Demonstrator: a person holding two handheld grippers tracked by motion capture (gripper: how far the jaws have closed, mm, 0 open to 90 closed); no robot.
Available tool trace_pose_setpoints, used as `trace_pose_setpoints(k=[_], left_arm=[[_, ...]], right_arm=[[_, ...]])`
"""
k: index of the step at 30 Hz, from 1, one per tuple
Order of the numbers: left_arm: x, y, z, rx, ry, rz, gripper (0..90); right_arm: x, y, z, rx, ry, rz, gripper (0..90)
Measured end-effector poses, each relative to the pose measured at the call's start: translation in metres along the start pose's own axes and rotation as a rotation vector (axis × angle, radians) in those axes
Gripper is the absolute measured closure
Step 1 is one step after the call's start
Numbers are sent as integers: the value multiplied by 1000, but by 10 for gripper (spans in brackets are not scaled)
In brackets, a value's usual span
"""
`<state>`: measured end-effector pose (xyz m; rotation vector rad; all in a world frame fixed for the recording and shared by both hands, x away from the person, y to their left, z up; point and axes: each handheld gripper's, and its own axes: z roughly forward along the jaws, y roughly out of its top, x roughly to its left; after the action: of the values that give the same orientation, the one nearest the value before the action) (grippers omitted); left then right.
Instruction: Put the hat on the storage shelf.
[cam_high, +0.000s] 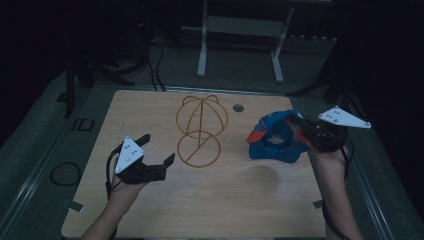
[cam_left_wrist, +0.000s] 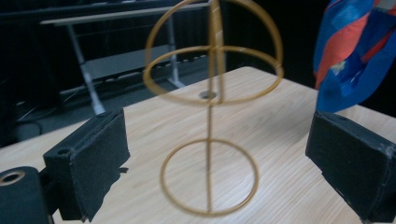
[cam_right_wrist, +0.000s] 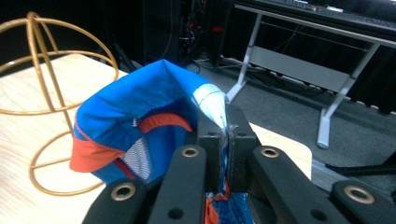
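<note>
One blue and orange cap (cam_high: 276, 138) hangs near the bench's right edge, its fabric clamped in the right tool (cam_high: 305, 131). One gold wire stand (cam_high: 200, 131) sits mid-bench toward the far edge. The left tool (cam_high: 159, 151) gapes wide by the left edge. The wooden bench (cam_high: 210, 200) has one small hole (cam_high: 238, 107); the dim room behind holds a white-legged frame (cam_high: 240, 40).

I log the cap (cam_high: 276, 137) as blue with orange-red trim, a white patch and pale mesh lining. Wire stand (cam_high: 201, 130): golden yellow. Desk (cam_high: 225, 200): light wood grain. Both tools, left (cam_high: 159, 150) and right (cam_high: 301, 127): black, with pale grey plates.
</note>
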<state>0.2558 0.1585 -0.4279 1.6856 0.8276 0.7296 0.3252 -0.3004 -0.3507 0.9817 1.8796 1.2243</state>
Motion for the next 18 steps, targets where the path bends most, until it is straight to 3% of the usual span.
trace_pose_setpoints(k=[7,11,18], left_arm=[[-20,30,25,6,-104,44,61],[-37,45,43,10,-139,93,61],[-65,58,73,21,-200,144,61]], right_arm=[[12,4,-4,-7,12,-24,870],[19,4,-4,-8,20,-38,869],[26,3,-4,-13,48,-35,869]])
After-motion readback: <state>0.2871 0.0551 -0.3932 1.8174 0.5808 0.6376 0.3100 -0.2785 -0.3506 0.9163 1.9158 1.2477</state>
